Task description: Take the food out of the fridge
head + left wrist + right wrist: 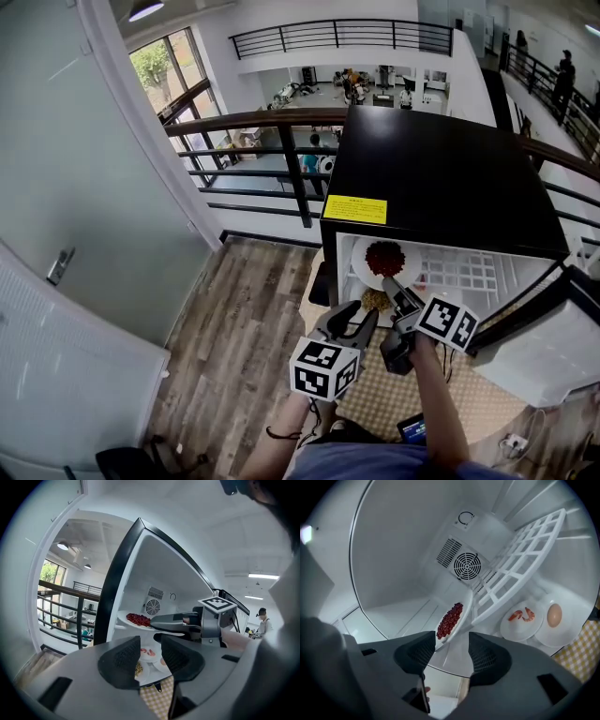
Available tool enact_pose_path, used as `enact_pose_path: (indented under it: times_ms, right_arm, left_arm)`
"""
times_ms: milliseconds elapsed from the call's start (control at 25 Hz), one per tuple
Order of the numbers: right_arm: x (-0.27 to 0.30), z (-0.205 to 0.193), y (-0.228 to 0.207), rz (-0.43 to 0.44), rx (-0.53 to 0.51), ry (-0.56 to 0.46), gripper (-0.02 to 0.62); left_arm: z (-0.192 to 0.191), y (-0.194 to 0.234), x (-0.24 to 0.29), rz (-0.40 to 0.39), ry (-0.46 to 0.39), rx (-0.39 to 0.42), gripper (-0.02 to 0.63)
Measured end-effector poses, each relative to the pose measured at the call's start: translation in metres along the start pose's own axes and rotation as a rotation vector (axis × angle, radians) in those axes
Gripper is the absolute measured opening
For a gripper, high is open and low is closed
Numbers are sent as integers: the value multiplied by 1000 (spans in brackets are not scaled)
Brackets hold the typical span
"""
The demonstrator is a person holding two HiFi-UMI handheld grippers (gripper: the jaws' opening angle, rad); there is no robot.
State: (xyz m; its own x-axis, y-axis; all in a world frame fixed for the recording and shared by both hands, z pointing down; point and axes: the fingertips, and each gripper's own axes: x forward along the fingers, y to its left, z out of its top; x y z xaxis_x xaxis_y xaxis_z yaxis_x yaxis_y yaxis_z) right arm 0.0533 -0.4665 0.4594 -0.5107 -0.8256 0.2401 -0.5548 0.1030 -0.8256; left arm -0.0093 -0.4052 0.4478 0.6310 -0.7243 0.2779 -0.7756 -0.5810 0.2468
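Observation:
The small black fridge [441, 178] stands open, showing its white inside. A white plate of red food [384, 259] [137, 619] [451, 619] rests on the wire shelf [520, 559]. My right gripper [392, 286] [154, 628] [451, 644] reaches into the fridge, jaws open, with the near rim of that plate between them. Lower down lie a shrimp plate [521, 619], an egg plate [554, 620] and a plate of yellowish food [376, 300]. My left gripper [361, 323] [150, 656] hangs in front of the fridge, open and holding nothing.
The white fridge door [553, 347] is swung open to the right. A checked cloth [412, 394] covers the surface under the fridge. A dark railing [281, 150] runs behind, and a pale wall [84, 187] is on the left. A fan vent [467, 566] sits in the fridge's back wall.

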Motion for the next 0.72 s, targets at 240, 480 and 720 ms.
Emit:
enact_pose_path:
  times_ms: [240, 480, 720]
  right_arm:
    - [10, 0, -1, 40, 65, 20, 212]
    - [5, 0, 1, 74, 126, 12, 167]
    - [-4, -3, 4, 106, 149, 12, 135]
  left_arm:
    - [-7, 1, -1, 3, 17, -6, 133]
    - [-8, 1, -2, 3, 16, -13, 133]
    - [-12, 2, -8, 9, 11, -26, 133]
